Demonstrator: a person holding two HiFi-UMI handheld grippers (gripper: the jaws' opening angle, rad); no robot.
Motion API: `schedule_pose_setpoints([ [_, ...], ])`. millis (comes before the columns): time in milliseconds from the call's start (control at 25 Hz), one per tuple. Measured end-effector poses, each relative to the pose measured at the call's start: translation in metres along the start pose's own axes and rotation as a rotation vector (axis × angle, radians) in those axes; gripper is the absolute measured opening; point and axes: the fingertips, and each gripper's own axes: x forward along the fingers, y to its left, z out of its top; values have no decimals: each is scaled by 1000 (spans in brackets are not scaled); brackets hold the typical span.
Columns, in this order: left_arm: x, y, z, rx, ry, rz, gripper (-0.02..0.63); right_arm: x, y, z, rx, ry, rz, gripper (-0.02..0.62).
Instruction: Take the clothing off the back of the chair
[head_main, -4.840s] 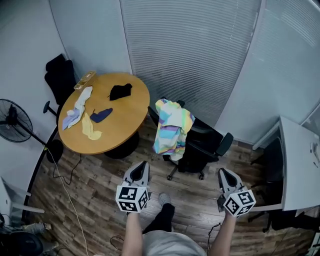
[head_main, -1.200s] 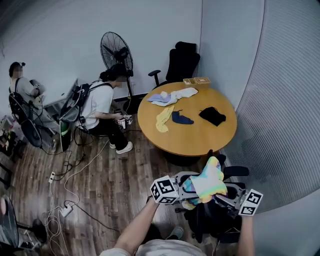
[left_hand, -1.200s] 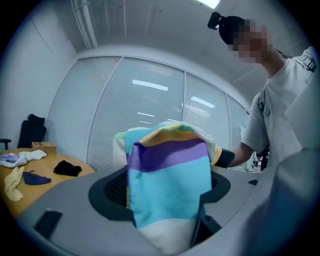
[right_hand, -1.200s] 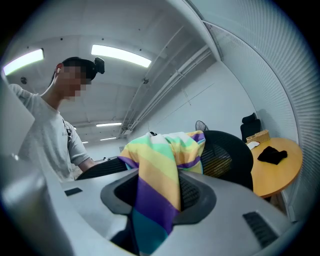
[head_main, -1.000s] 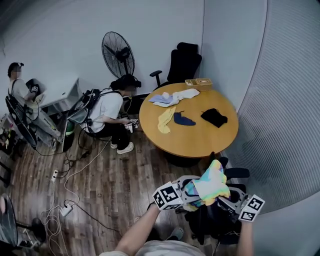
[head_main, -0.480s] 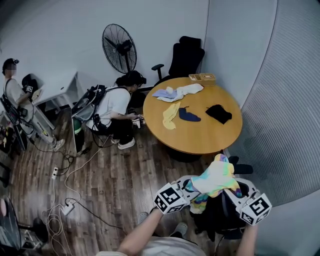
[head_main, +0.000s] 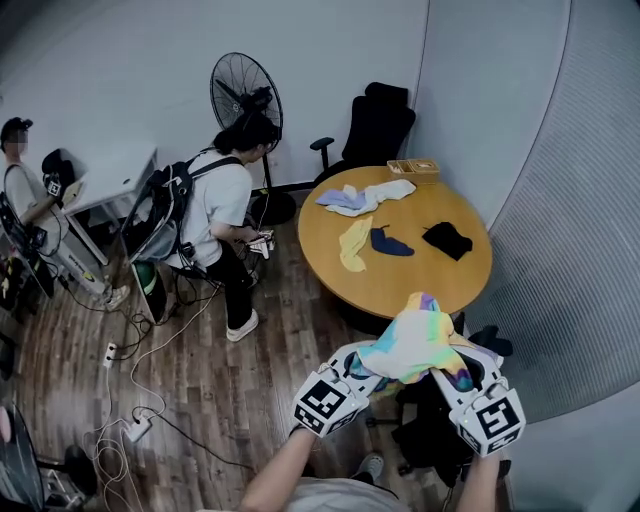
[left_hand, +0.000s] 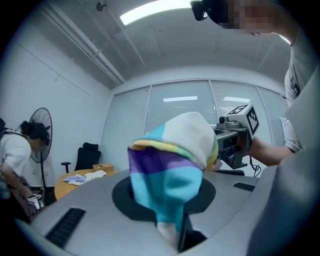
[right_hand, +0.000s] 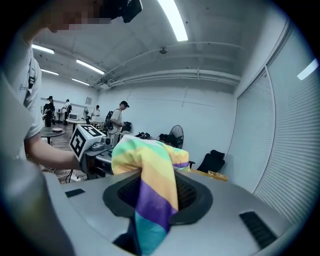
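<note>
A pastel rainbow-striped garment (head_main: 415, 340) hangs bunched between my two grippers, lifted above the black chair (head_main: 440, 435) at the bottom right of the head view. My left gripper (head_main: 366, 366) has just been closing and is shut on one end of the cloth (left_hand: 172, 170), which fills its jaws. My right gripper (head_main: 448, 368) is shut on the other end (right_hand: 150, 185). Each gripper view shows the opposite gripper close by: the right one (left_hand: 235, 140) and the left one (right_hand: 92, 145). The fingertips are hidden by cloth.
A round wooden table (head_main: 440, 275) with several small clothes stands just beyond the chair. A person with a backpack (head_main: 215, 215) bends over at its left, near a standing fan (head_main: 245, 95) and another black chair (head_main: 378, 125). Cables (head_main: 130, 420) lie on the wood floor.
Both grippers have risen with the garment, lifting it up off the chair back. The person with the backpack has straightened up from a crouch.
</note>
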Motion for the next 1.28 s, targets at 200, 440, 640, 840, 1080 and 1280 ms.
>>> schedule_pose_setpoints([
  [200,-46,43,-2,-23,-4,61,95,47,40,11,75,-32,43,133],
  [440,-98,98,-17,-38,31,143,95,111,87,7,184,-47,124,133],
  [640,-147,138,-33,-73,43,216,95,160,132,11,228,-55,170,133],
  [840,-184,173,-50,-112,45,280,95,203,168,9,287,-69,204,133],
  [1080,-234,207,-62,-152,38,359,95,247,214,18,310,-85,257,133],
  [1280,-271,226,-70,-176,38,424,95,275,252,22,347,-85,314,133],
])
